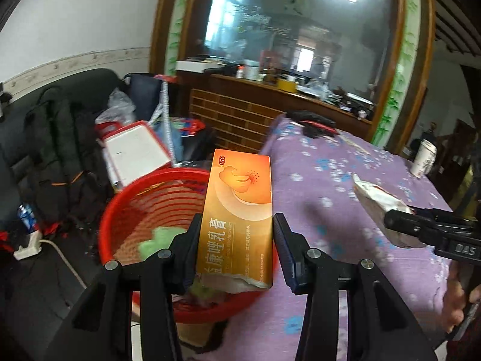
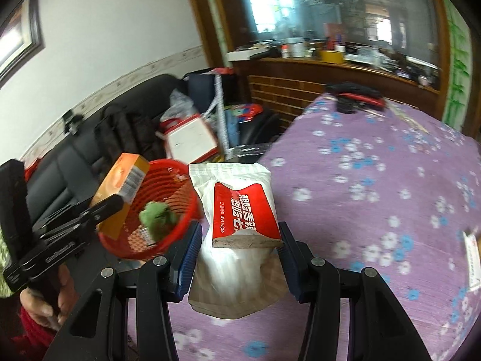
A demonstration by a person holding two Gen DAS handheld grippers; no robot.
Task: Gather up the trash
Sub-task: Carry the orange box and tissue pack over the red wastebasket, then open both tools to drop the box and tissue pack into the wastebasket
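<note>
Left hand-held gripper pinches orange carton: light, stiff, crushable. Right hand-held gripper pinches wet-wipe pouch: soft, slick; grip mid-body. Red basket near left.

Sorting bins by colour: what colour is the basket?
Red basket, seen best in the left wrist view.

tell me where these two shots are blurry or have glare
Left wrist view: the purple floral tablecloth and red basket are motion-smeared, while the orange box in the jaws stays sharp; ceiling-light glare sits on the big mirror. Right wrist view: the wet wipe pack is crisp, the cloth's flowers streak, and fisheye bending curves the walls.
</note>
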